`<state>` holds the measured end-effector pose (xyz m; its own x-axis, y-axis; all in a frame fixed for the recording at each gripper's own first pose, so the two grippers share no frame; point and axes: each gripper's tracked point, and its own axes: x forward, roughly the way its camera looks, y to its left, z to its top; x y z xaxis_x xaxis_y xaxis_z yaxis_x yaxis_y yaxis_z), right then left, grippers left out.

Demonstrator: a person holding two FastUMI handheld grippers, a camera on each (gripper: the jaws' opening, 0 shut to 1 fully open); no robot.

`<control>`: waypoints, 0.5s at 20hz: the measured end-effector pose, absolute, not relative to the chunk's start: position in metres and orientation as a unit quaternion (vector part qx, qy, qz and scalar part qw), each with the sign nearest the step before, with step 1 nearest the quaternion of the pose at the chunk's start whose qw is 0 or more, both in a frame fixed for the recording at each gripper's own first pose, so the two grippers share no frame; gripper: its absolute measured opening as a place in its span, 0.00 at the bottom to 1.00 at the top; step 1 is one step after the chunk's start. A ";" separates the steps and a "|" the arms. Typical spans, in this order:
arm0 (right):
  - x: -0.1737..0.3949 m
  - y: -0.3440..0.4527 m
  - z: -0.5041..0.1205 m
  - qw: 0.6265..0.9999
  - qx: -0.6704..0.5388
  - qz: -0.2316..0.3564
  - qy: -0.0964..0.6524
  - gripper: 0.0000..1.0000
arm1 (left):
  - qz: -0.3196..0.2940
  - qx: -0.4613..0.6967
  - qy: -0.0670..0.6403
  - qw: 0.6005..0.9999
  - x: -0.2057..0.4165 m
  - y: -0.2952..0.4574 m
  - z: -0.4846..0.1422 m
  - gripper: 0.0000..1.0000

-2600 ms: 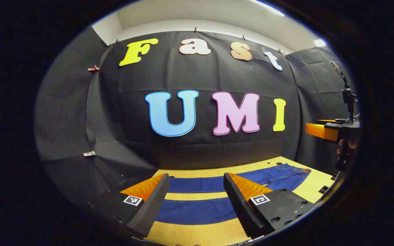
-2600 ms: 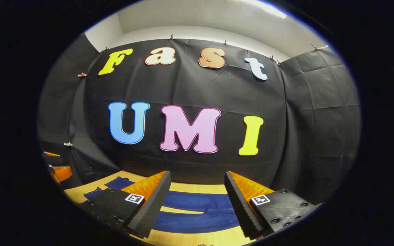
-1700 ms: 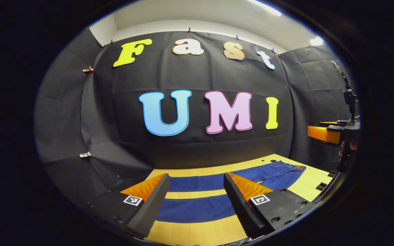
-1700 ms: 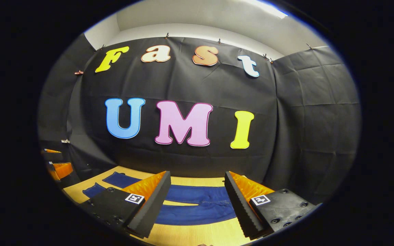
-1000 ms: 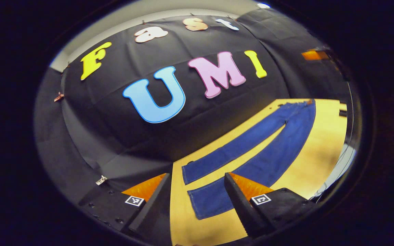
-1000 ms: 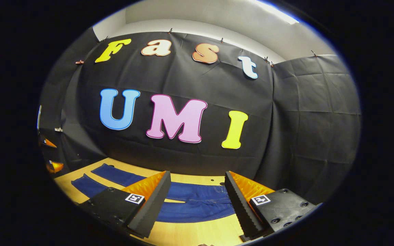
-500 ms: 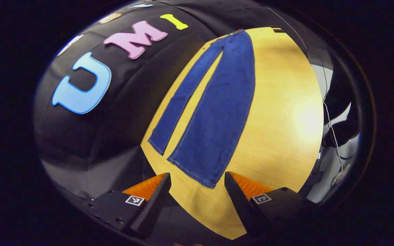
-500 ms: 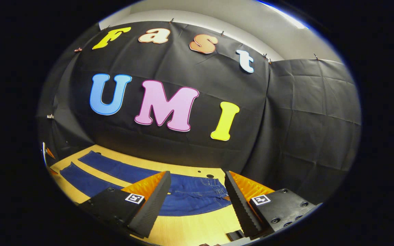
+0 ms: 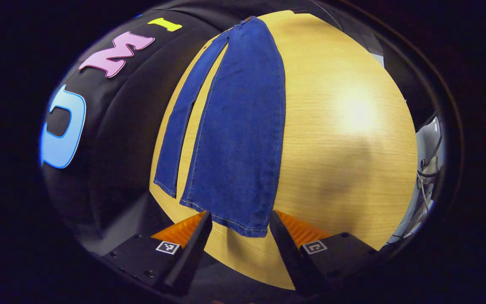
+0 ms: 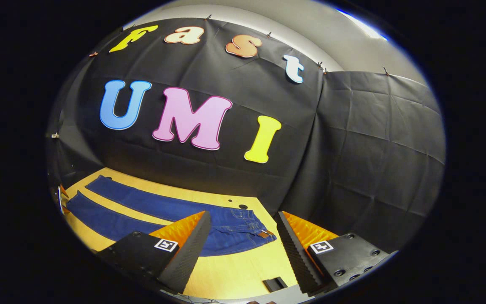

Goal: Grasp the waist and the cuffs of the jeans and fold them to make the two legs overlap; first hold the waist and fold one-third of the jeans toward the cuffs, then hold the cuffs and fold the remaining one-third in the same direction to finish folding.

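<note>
Left gripper view: our left gripper (image 9: 239,236) gapes over a cuff (image 9: 234,223).
Jeans (image 9: 238,126) run toward 12 o'clock; right gripper (image 10: 241,245) gapes too.

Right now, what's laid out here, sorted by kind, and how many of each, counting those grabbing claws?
Blue denim jeans: 1
Light wooden table: 1
Small black block near the table's edge: 1
Claws, left claw and right claw, both open: 2
Total: 5
</note>
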<state>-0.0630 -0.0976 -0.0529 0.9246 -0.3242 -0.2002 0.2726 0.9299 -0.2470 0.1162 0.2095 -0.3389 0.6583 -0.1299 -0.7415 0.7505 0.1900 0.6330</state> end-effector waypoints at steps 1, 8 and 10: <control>-0.064 -0.101 -0.055 0.974 -0.111 -0.156 0.123 0.97 | -0.307 0.556 0.285 0.718 0.117 0.210 -0.339 0.89; -0.057 -0.120 -0.056 0.966 -0.147 -0.169 0.128 0.97 | -0.308 0.529 0.333 0.717 0.124 0.211 -0.347 0.67; -0.053 -0.121 -0.054 0.966 -0.150 -0.168 0.126 0.97 | -0.313 0.512 0.358 0.716 0.121 0.211 -0.352 0.60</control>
<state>-0.0534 -0.1210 -0.0539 0.9119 -0.3622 -0.1932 0.2865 0.8986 -0.3322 0.1214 0.2110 -0.3524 0.5481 -0.0819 -0.8324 0.8141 0.2805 0.5085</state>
